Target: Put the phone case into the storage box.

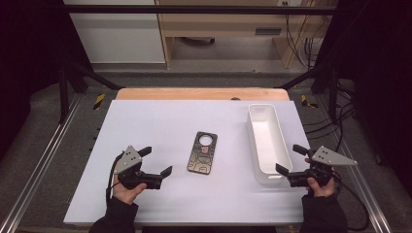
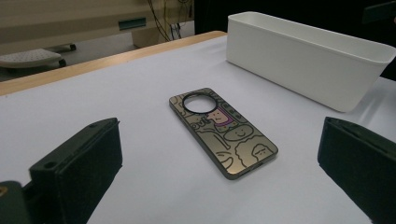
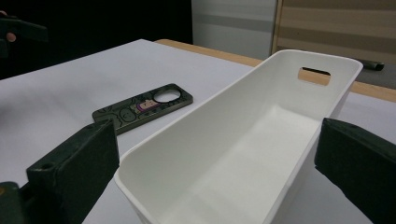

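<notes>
Between phone case (image 1: pixel 202 153), right gripper (image 1: pixel 290 161), white bin (image 1: pixel 266 141)

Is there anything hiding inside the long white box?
The white box looks empty: its floor and far wall, with a handle slot, show bare. The patterned phone case lies outside on the table. The box's near end is cut off from sight.

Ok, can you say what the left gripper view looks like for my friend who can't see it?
A phone case with cartoon doodles lies flat on the white table, between the two open black jaws of the left gripper. Behind it, to the right, stands a long white bin.
</notes>
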Motion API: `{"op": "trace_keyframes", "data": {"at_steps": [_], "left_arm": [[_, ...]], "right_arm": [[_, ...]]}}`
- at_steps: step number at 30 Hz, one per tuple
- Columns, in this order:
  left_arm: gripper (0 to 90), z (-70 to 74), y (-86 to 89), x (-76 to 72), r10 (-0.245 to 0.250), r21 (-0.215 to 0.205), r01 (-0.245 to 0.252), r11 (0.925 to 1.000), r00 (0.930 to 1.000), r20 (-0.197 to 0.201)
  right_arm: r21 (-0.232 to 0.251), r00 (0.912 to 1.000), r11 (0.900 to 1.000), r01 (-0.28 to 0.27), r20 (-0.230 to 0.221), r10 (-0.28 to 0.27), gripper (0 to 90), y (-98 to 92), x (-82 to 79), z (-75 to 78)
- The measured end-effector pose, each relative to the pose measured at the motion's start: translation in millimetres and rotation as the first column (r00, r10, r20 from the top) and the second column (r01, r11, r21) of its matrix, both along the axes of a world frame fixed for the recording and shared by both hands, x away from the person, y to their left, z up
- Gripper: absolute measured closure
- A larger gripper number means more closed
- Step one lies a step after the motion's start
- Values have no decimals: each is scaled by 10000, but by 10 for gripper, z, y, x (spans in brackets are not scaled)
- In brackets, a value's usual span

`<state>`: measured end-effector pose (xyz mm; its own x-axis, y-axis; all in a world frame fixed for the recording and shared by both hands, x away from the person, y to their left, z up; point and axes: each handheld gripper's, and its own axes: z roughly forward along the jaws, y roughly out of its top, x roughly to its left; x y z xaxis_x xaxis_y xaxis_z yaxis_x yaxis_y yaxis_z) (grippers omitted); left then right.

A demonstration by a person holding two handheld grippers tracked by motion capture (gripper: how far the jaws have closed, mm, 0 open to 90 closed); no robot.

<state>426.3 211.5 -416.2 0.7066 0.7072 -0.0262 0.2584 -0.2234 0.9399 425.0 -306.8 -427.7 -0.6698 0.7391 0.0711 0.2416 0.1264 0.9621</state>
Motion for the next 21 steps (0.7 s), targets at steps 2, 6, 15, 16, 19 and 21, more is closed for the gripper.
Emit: {"op": "trace_keyframes", "data": {"at_steps": [2,6,15,16,19,21], "left_arm": [[0,5,-31,3,-3,36,3,10000,10000,-15],[0,14,-98,8,-72,172,73,9998,10000,-40],[0,25,-261,39,-218,487,226,9986,9996,-176],[0,25,-283,46,-241,537,252,9982,9995,-206],[0,27,-353,69,-275,639,290,9975,9993,-246],[0,26,-398,79,-307,712,326,9969,9991,-278]], "right_arm": [[3,10000,10000,14,-16,-14,3,2,1,-2],[-15,10000,10000,12,-20,-12,3,8,4,-7],[-11,10000,10000,26,-46,-26,3,11,6,-12],[-17,10000,10000,38,-43,-38,3,11,7,-14],[-10,10000,10000,24,-39,-24,3,13,5,-14],[-2,10000,10000,15,-36,-15,3,12,5,-13]]}}
